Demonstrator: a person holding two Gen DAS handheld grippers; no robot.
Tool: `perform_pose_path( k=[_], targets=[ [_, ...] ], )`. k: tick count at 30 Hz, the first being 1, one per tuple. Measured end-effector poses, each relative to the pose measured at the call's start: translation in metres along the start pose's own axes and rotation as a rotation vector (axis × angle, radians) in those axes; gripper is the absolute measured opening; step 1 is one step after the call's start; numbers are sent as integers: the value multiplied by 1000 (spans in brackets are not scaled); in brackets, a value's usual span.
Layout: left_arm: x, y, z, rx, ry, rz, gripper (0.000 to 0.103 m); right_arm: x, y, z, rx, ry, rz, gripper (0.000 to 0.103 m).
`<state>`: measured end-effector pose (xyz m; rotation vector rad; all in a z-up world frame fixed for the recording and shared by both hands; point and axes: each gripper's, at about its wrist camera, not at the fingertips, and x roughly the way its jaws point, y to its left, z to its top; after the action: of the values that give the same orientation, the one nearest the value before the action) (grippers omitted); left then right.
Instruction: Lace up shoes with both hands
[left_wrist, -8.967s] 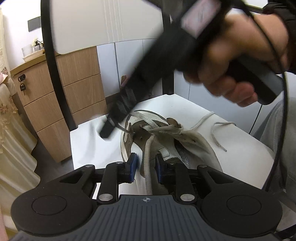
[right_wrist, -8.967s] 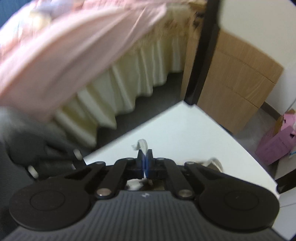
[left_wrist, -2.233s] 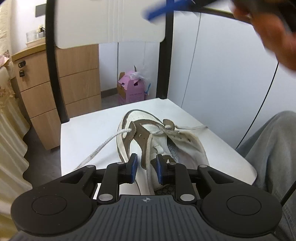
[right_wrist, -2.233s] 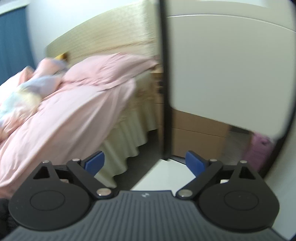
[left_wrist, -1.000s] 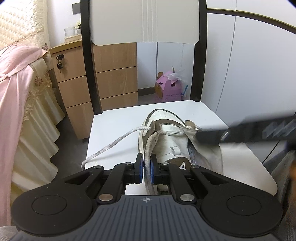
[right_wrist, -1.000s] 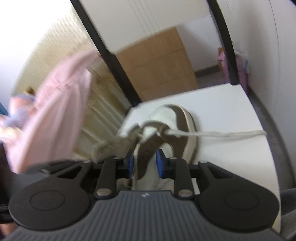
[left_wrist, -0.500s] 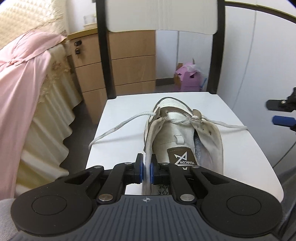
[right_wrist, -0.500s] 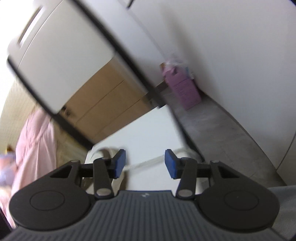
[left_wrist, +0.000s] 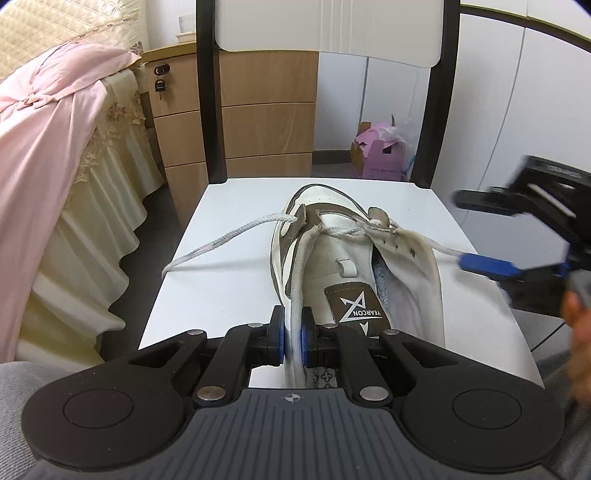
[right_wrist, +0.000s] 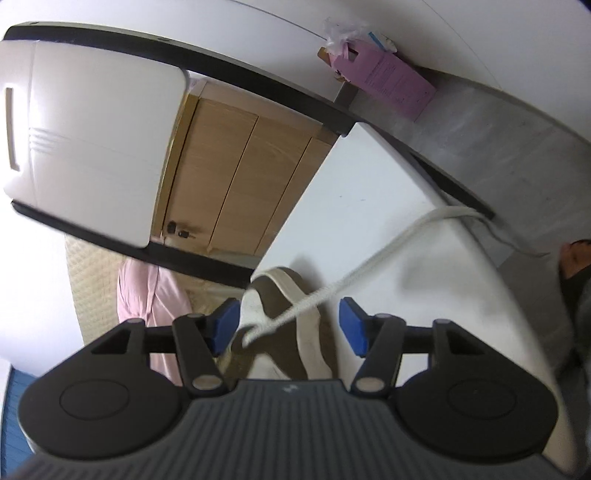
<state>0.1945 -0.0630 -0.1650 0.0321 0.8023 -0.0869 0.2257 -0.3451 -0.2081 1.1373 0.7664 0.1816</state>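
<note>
On the white chair seat (left_wrist: 229, 288), the shoe (left_wrist: 354, 266) lies with its limp, soft lace (left_wrist: 221, 240) trailing left, best pinched near its tip. The left claw (left_wrist: 292, 334) is clamped on the shoe's near left flap edge. The right claw (right_wrist: 288, 325) gapes wide around the right-hand lace strand, whose tip hangs hidden past the seat's edge.

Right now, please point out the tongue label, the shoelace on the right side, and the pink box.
tongue label (left_wrist: 355, 304): left wrist view, middle of the brown patch.
right shoelace (right_wrist: 354, 277): right wrist view, mid-strand over the seat.
pink box (left_wrist: 380, 157): left wrist view, its front face.
</note>
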Motion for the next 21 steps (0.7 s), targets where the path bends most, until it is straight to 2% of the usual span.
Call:
perform_pose_path(
  k=[5, 8, 12, 16, 21],
  targets=[
    [1, -3, -2, 30, -8, -1, 11, 27, -7, 5, 84, -48, -39, 62],
    [4, -5, -3, 52, -9, 4, 11, 33, -9, 9, 115, -114, -21, 62],
    [5, -5, -3, 62, -7, 0, 11, 38, -10, 15, 163, -168, 90, 62],
    [5, -3, -3, 69, -7, -8, 11, 51, -5, 15, 224, -167, 249, 61],
    [7, -1, -1, 75, -4, -21, 11, 49, 24, 15, 138, -192, 347, 61]
  ],
)
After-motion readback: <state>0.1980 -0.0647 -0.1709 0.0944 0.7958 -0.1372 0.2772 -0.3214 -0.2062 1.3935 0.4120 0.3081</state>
